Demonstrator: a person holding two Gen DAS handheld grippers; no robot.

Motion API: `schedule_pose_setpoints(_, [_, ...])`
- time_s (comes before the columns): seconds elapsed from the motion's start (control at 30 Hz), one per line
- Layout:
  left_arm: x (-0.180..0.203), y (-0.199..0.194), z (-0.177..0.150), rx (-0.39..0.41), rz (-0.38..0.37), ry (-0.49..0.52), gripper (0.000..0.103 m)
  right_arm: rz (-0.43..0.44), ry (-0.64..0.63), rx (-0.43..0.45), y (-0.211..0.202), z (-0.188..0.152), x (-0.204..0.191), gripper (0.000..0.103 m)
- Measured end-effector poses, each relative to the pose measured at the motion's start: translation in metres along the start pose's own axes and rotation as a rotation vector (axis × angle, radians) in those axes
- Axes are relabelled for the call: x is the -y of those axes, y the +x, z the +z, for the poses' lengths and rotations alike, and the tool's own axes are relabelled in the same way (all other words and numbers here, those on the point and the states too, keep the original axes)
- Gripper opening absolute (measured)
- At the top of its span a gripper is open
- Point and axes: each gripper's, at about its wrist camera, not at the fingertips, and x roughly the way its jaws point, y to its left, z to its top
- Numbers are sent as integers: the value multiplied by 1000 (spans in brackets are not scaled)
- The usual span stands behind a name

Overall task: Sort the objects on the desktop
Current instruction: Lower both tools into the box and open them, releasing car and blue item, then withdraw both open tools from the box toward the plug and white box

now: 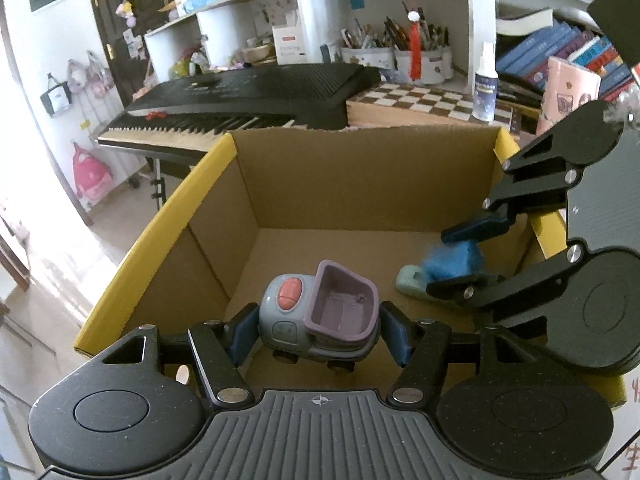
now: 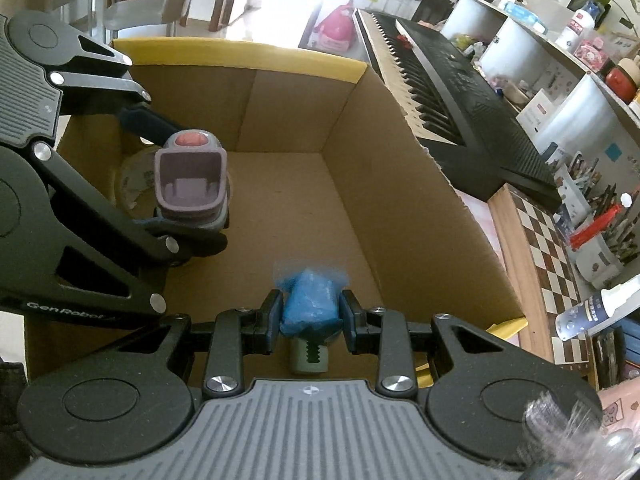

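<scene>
A grey toy truck (image 1: 316, 320) with a purple bucket and a red button hangs inside an open cardboard box (image 1: 340, 184), and my left gripper (image 1: 318, 330) is shut on its sides. In the right wrist view the same truck (image 2: 190, 176) sits in the left gripper (image 2: 180, 184) at the box's left. My right gripper (image 2: 310, 316) is shut on a blue fluffy brush (image 2: 310, 304) with a pale green handle (image 2: 308, 358), low over the box floor (image 2: 280, 208). The left wrist view shows that right gripper (image 1: 452, 260) and brush (image 1: 456, 262) at the box's right side.
The box rim (image 1: 192, 184) is taped yellow. A clear round thing (image 2: 132, 184) lies in the box under the truck. Behind the box stand a black keyboard (image 1: 240, 100), a chessboard (image 1: 420, 100), a spray bottle (image 1: 486, 88), pen cups (image 1: 400, 60) and books (image 1: 560, 56).
</scene>
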Motion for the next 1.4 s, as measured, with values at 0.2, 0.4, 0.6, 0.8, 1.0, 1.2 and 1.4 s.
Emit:
schedule_pose_setpoints(0.2, [0, -13, 4, 72, 13, -6, 65, -3, 29, 18, -3, 1, 3, 31])
schedule_pose_setpoints(0.4, [-5, -31, 4, 144, 9, -24, 66, -51, 124, 58, -20, 1, 6, 35])
schedule_pose_setpoints(0.6, [-12, -43, -1, 186, -3, -47, 66, -124, 247, 115, -48, -3, 3, 36])
schedule_pose_setpoints(0.8, [-21, -53, -9, 207, -16, -79, 66, -209, 382, 179, -79, -11, -10, 39])
schedule_pose_setpoints(1.0, [-31, -66, -17, 235, -25, -104, 71, -314, 523, 235, -104, -19, -25, 42])
schedule_pose_setpoints(1.2, [-40, -79, -30, 248, -46, -128, 75, -413, 676, 291, -126, -30, -50, 54])
schedule_pose_setpoints(1.4, [-51, -90, -47, 259, -40, -137, 83, -493, 772, 303, -138, -39, -81, 59])
